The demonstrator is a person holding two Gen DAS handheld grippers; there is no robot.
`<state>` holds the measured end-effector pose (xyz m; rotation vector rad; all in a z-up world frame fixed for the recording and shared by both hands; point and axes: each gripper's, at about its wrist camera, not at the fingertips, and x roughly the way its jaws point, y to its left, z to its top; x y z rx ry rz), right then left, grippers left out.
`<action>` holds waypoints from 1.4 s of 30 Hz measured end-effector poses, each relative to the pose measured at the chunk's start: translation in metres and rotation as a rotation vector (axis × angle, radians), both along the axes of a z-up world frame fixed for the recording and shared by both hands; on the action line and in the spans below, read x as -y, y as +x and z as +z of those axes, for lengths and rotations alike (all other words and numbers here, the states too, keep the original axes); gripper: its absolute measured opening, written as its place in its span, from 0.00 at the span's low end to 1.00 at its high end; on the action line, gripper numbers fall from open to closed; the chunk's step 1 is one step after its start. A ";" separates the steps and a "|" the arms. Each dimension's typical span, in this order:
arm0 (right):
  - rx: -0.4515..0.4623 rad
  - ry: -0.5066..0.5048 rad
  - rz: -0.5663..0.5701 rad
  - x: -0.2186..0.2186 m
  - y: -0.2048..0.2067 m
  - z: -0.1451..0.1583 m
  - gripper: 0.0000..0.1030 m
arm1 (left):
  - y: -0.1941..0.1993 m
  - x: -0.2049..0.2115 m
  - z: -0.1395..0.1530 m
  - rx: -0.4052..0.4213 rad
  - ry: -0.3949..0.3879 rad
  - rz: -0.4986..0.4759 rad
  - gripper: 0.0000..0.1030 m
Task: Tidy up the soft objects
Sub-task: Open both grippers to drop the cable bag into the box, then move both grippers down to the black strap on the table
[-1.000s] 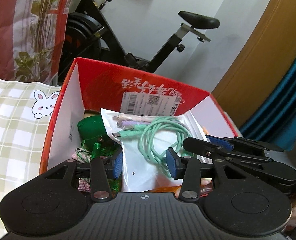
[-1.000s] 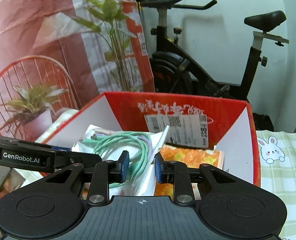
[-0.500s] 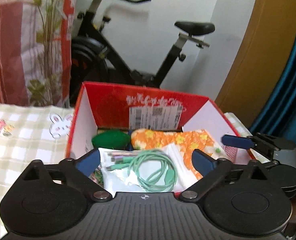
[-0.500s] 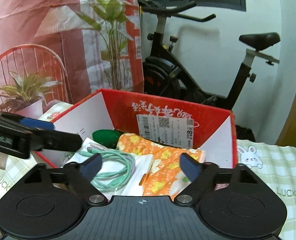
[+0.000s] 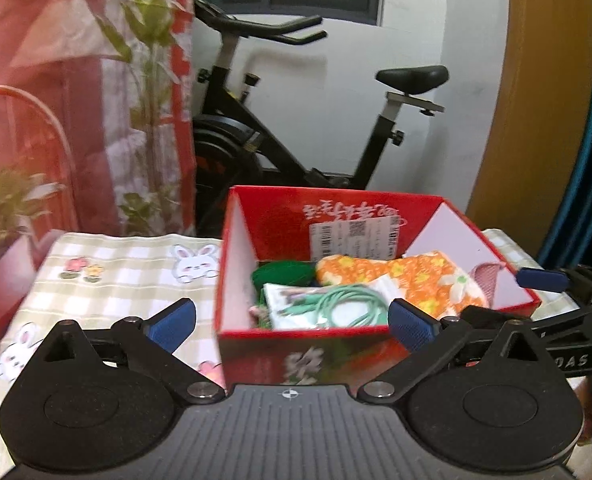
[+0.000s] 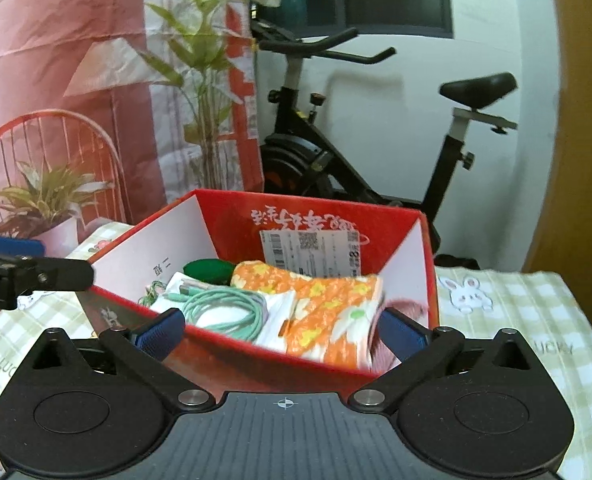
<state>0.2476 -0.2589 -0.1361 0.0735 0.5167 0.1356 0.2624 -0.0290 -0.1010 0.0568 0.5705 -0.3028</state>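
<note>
Cables (image 5: pixel 336 304), orange cloth (image 5: pixel 400 280) and green bundle (image 5: pixel 282 274) already lie in your box (image 5: pixel 236 264). Both tongs (image 5: pixel 292 324) (image 6: pixel 282 332) gape wide, holding nothing. Nothing loose shows on the bench (image 5: pixel 116 280), so you look nearly done.

Surface: table covered by checked cloth (image 5: pixel 128 280), pale green and white squares, printed with white bunnies, small flowers, "LUCKY" lettering at near right edge in right wrist view. Cloth lies flat, reaches table edges at far side. Table material beneath not visible.

Directly on cloth: red cardboard box (image 5: pixel 308 350), open top, white inner side walls, shipping label on far inner wall. Box sits roughly mid-table, cloth exposed on both sides (image 6: pixel 508 304). Box holds soft items; base contact with cloth hidden in both views.
</note>
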 end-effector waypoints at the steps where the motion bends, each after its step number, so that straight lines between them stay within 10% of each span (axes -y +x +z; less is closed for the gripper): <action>1: 0.002 0.008 -0.008 0.000 -0.005 -0.002 1.00 | -0.005 -0.002 -0.001 0.008 -0.002 0.007 1.00; 42: -0.120 -0.033 -0.045 -0.020 -0.120 -0.094 1.00 | -0.104 -0.024 -0.092 -0.166 0.040 0.072 1.00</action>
